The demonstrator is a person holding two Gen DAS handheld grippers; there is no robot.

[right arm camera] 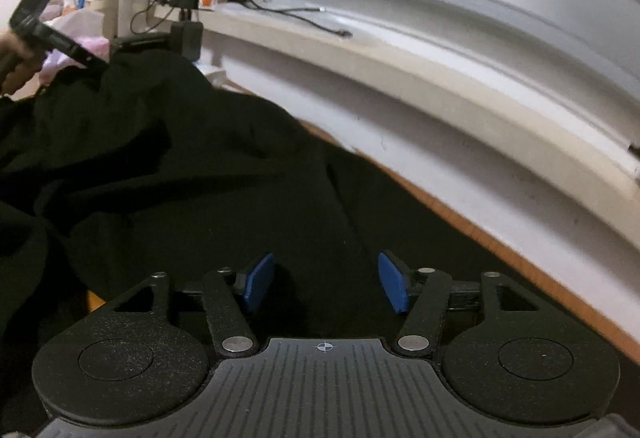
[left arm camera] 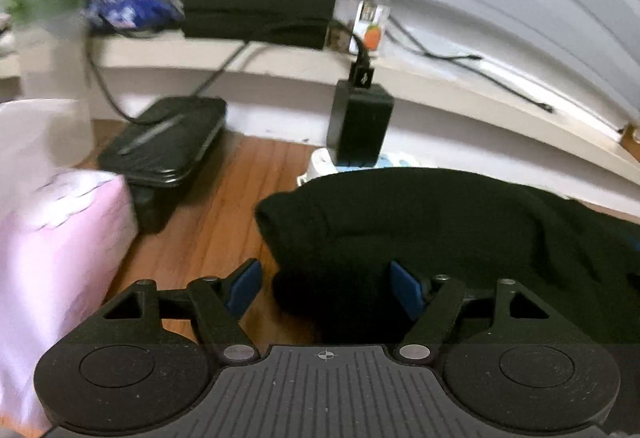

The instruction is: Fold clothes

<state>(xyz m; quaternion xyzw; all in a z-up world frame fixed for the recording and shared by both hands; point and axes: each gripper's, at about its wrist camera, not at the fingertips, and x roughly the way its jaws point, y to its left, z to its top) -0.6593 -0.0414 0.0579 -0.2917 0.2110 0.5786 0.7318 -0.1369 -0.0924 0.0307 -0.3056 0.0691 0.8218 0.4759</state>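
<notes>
- lying crumpled on the wooden table (left arm camera: pixel 208 222), the black garment (left arm camera: pixel 440 238) fills the right part of the left wrist view and most of the right wrist view (right arm camera: pixel 180 178).
- its long axis appears to run alongside the pale wall ledge (right arm camera: pixel 400 62), from the rounded, folded end near the left gripper toward the flatter stretch under the right gripper; which end is collar or hem cannot be told.
- the left gripper (left arm camera: pixel 326 288) has its blue pads (left arm camera: pixel 246 286) spread wide, and the folded edge of the garment sits between them without either pad pressing on it.
- the right gripper (right arm camera: pixel 326 286) also has its blue pads (right arm camera: pixel 258 284) spread apart, poised over flat black cloth; whether the tips touch the fabric cannot be told.
- a pink cloth (left arm camera: pixel 52 258) lies at the left of the table, and a black case (left arm camera: pixel 164 146) beside it.
- a black box (left arm camera: pixel 360 126) with a plugged-in cable stands behind the garment.
- in the right wrist view, a hand (right arm camera: pixel 14 66) holds the other gripper at the garment's far end.
</notes>
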